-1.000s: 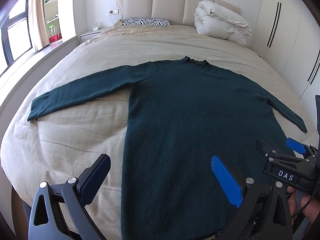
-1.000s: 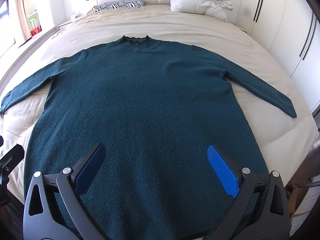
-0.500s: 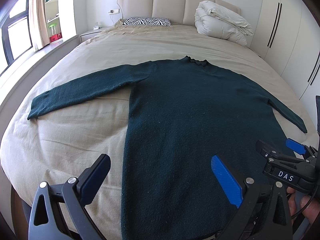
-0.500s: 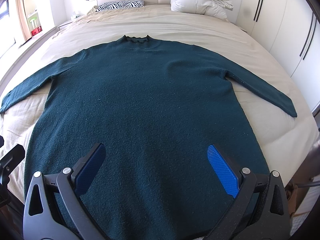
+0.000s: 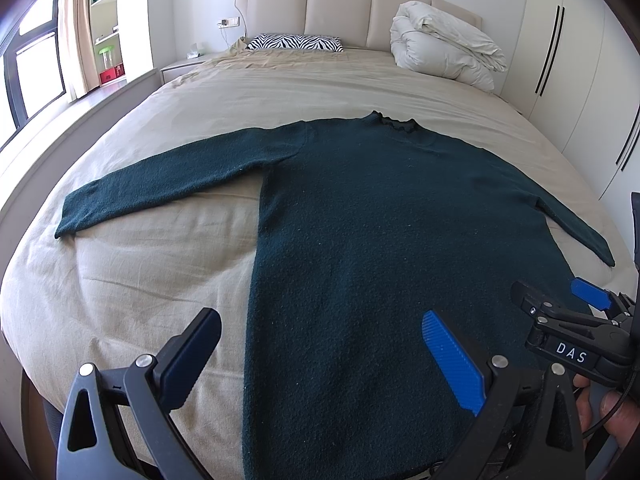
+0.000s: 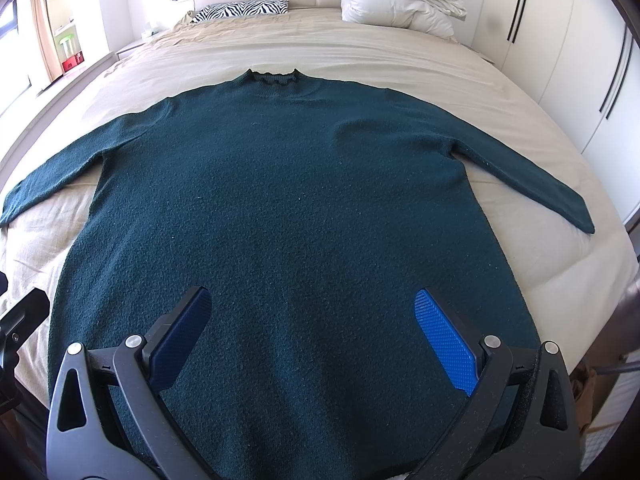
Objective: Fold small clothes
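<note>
Dark teal knit, a long-sleeved sweater (image 6: 288,208), lies flat and face up on the beige sheet of the bed (image 5: 120,280), collar toward the headboard (image 5: 344,12) and both sleeves spread out to the sides. The hem end is nearest the person at the foot of the bed.

The right gripper (image 6: 312,332) hangs above the lower middle of the sweater, its blue-padded fingers (image 6: 444,340) spread wide, holding nothing. The left gripper (image 5: 320,360) sits over the sweater's left side seam, one finger above bare sheet, the other above the knit, jaws likewise parted and empty. From the left wrist view the right gripper shows at the far right edge, with a hand (image 5: 608,404) wrapped around its handle.

A zebra-striped pillow (image 5: 296,43) and a bundled white duvet (image 5: 444,52) rest by the headboard, well apart from the sweater.
</note>
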`<state>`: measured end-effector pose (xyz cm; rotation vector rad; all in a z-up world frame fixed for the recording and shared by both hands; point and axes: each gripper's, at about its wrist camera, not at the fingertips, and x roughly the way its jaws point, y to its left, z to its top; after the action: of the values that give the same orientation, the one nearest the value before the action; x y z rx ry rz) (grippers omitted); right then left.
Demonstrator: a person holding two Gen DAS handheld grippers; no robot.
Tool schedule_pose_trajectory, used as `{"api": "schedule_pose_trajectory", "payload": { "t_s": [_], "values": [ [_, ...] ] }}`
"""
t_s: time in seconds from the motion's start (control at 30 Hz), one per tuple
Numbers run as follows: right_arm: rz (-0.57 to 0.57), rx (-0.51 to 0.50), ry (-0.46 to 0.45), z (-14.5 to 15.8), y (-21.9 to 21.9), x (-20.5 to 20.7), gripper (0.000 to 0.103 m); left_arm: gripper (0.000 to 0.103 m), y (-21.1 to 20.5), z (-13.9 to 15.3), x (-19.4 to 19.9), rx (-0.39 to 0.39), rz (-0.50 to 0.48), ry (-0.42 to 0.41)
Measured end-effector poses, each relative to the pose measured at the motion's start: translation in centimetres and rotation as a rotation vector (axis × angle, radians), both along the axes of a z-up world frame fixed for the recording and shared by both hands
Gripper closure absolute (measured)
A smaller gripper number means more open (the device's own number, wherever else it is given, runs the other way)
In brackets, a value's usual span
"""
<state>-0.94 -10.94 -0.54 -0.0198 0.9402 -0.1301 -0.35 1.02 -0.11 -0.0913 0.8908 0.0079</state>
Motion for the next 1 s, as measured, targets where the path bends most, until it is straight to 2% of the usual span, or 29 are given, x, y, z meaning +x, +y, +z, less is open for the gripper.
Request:
{"api": "schedule_pose_trajectory", "payload": {
  "t_s": [0.73,0.8,1.0],
  "values": [
    [0.012,-0.009,0.020,-0.7,1.0,0.6,0.000,0.000,1.9,-1.0,0.4,-0.031,0.038,0.011],
    [0.017,-0.010,0.022,-0.7,1.2,0.8,0.000,0.000,2.5,-1.2,0.5,-0.053,0.048,0.011],
    [0.035,0.011,0.001,-0.3,1.5,1.5,0.000,0.000,6.1,-1.5,1.2,-0.202,0.109,0.016]
  ]
}}
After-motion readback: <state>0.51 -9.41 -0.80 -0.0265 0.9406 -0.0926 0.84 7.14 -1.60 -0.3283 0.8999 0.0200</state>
